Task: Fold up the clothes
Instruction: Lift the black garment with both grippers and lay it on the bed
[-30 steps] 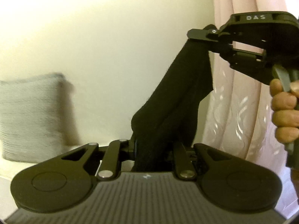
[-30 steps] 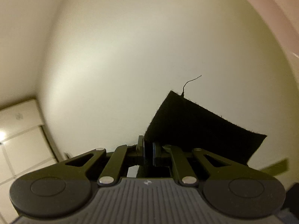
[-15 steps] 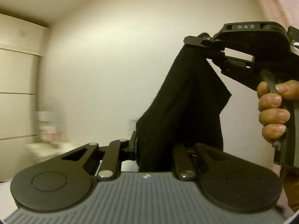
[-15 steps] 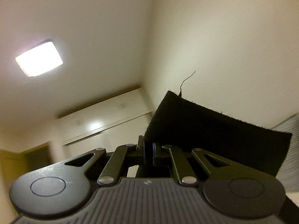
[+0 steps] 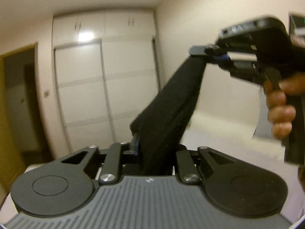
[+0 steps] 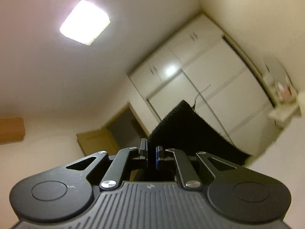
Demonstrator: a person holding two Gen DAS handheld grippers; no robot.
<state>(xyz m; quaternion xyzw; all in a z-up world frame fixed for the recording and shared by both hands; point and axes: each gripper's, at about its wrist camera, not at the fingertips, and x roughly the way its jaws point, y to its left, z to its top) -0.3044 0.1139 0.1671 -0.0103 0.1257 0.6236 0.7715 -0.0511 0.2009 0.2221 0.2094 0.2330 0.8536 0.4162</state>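
In mid-air ahead of the wardrobe (image 5: 106, 87), the black cloth (image 5: 171, 112) spans both tools: bottom end in the left gripper (image 5: 152, 148), whose jaws are opening with cloth between them, top end at 2 o'clock clamped by the right gripper (image 5: 200, 51). Advice: keep both corners pinched, hold the span taut and level, only then lower and fold. A loose left pinch risks dropping that corner.

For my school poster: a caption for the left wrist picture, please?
Two grippers stretch a black cloth before white wardrobes.
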